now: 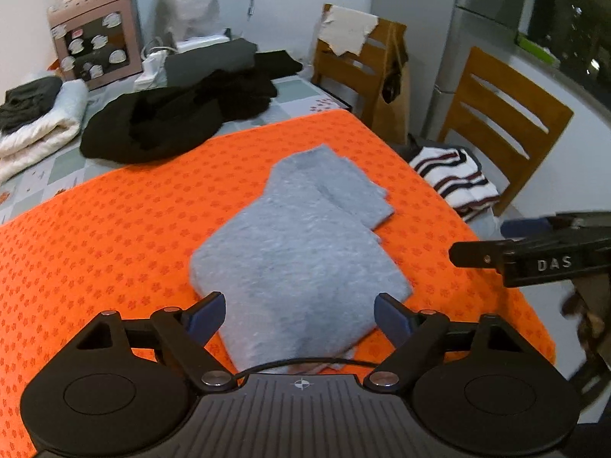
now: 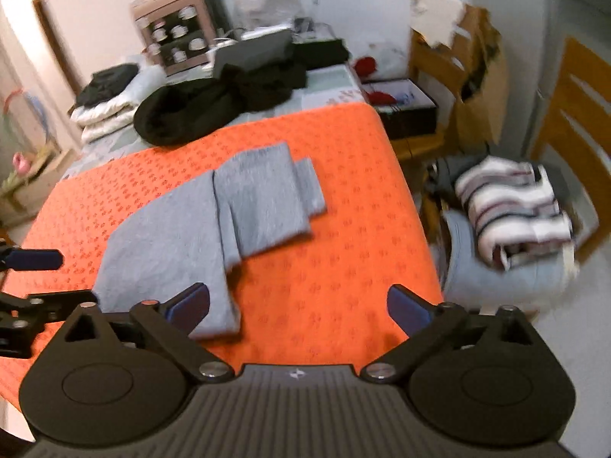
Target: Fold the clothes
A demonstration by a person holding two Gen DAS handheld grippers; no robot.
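Grey garment [image 1: 301,244], folded, laid mid orange mat [image 1: 114,236] on table; bare mat left on all sides. Left gripper [image 1: 299,315] held over near hem, jaws spread, nothing pinched. Right gripper [image 2: 298,307] held over near right mat edge, jaws spread, empty. Black clothes [image 1: 152,129] heaped at far mat edge

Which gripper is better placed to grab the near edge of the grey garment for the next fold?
Left, probably. The left gripper is open with the grey garment's near edge between its fingers. The right gripper is open too, but mostly over bare orange mat.
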